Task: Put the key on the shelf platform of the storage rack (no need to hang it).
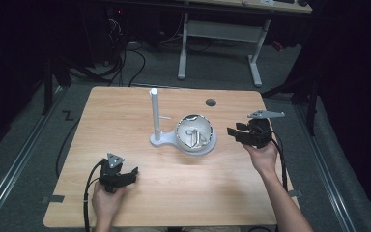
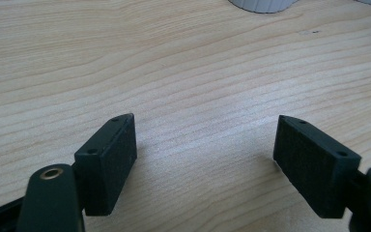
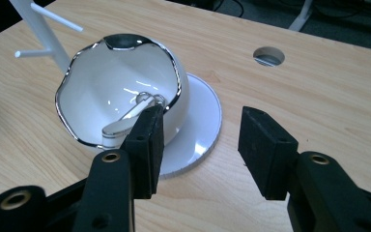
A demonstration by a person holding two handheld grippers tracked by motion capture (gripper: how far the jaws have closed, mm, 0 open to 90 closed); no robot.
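On the table [image 1: 125, 111], a white bowl [image 3: 121, 92] bears no readable writing; left gripper [image 2: 205, 159] and right gripper [image 3: 200, 145] both spread, empty.

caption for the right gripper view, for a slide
Open right gripper facing a white bowl on a round white base.

Right gripper [image 3: 200, 145] low over table [image 3: 319, 87], jaws apart, nothing between. Just past left jaw: white bowl [image 3: 106, 82] with silver rim, tilted on white round base [image 3: 200, 125], spoon [image 3: 125, 121] inside. White stand [image 3: 41, 29] with pegs behind bowl. Hole [image 3: 269, 56] in table farther back.
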